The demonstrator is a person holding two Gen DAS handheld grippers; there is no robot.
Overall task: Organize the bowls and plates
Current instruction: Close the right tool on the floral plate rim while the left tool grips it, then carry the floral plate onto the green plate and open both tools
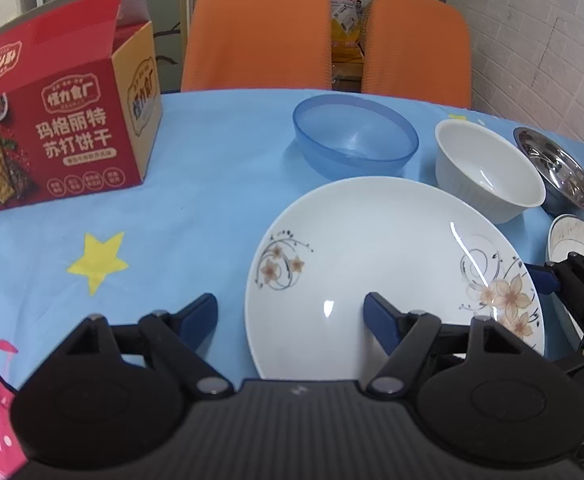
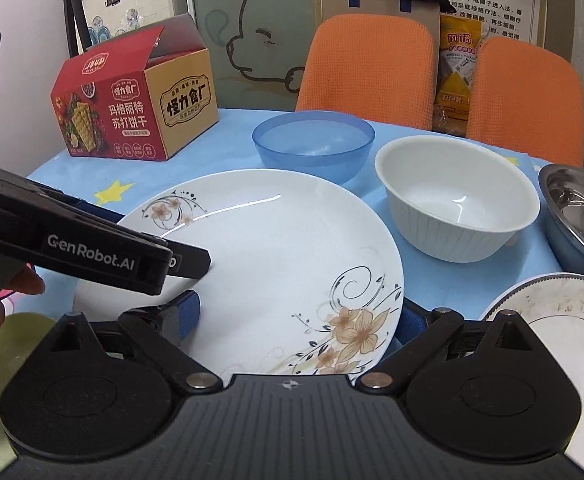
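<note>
A large white plate with flower prints point(image 1: 372, 256) point(image 2: 276, 264) lies on the blue tablecloth. My left gripper point(image 1: 290, 316) is open at its left rim: one finger is over the plate, the other over the cloth. In the right wrist view its finger point(image 2: 196, 260) reaches over the plate from the left. My right gripper point(image 2: 298, 316) is open at the plate's near right rim, which lies between its fingers. Behind the plate are a blue plastic bowl point(image 1: 356, 136) point(image 2: 312, 144), a white bowl point(image 1: 488, 172) point(image 2: 456, 204) and a steel bowl point(image 1: 560, 172) point(image 2: 580, 212).
A small patterned plate point(image 2: 552, 308) lies at the near right. A red cracker box point(image 1: 52, 120) point(image 2: 132, 100) stands open at the back left. Two orange chairs point(image 1: 256, 32) stand behind the table. A hand point(image 2: 20, 284) holds the left gripper.
</note>
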